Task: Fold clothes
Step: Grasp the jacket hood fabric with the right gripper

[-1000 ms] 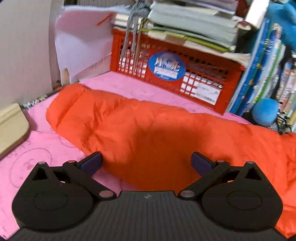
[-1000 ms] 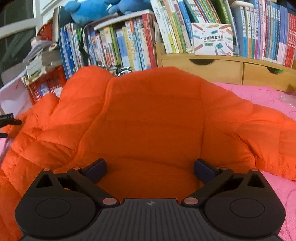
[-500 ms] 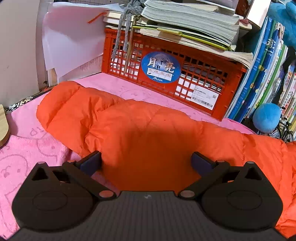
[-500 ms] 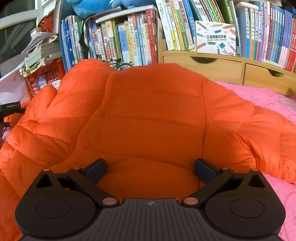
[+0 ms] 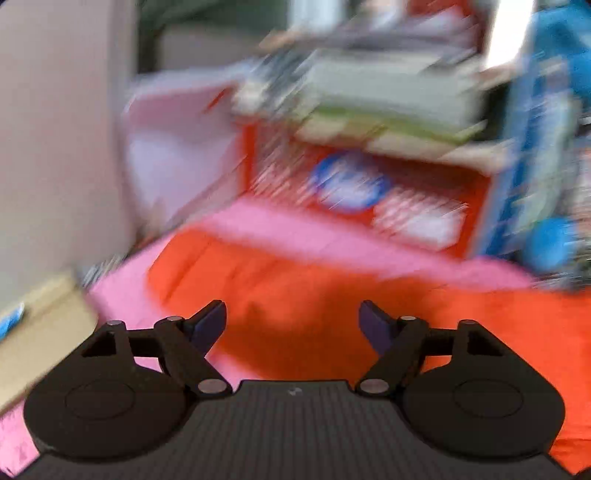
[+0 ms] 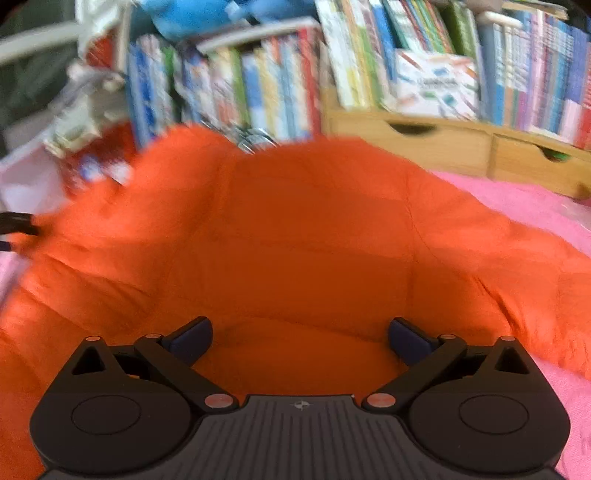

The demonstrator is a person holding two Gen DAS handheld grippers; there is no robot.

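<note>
Orange puffer jacket [image 6: 306, 240] lies spread on the pink blanket [image 6: 535, 206], quilted in soft, puffy panels with stitched seams; its bulk fills the right wrist view and rises in a rounded hump toward the shelves. In the left wrist view one long, tube-shaped part of it [image 5: 303, 291], likely a sleeve, stretches across the blanket [image 5: 122, 295] toward the wall.

Your left gripper [image 5: 291, 321] has its tongs apart, nothing between them, poised over the orange fabric; both views are smeared by motion blur, the left badly. Your right gripper [image 6: 300, 336] also stands spread wide, nothing clamped, over the jacket's middle. Whether either one touches the cloth, you cannot tell.

Around you:
- Red plastic lattice crate [image 5: 369, 184] with a round blue sticker, just behind the sleeve, stacked papers and books [image 5: 388, 96] piled on top.
- White sheet or bag [image 5: 173, 147] leaning beside the crate's left side.
- Pale wooden piece [image 5: 40, 325] at the left edge, on or beside the blanket; detail is blurred.
- Blue round soft thing [image 5: 554, 247] at the far right.
- Row of upright books [image 6: 258, 85] close behind the jacket's hump, a blue plush toy [image 6: 192, 14] on top.
- Light wooden drawer unit [image 6: 443, 144] with cut-out handles, more books [image 6: 535, 70] above it.
- Dark tip of your other gripper [image 6: 14, 225] at the jacket's left end.
</note>
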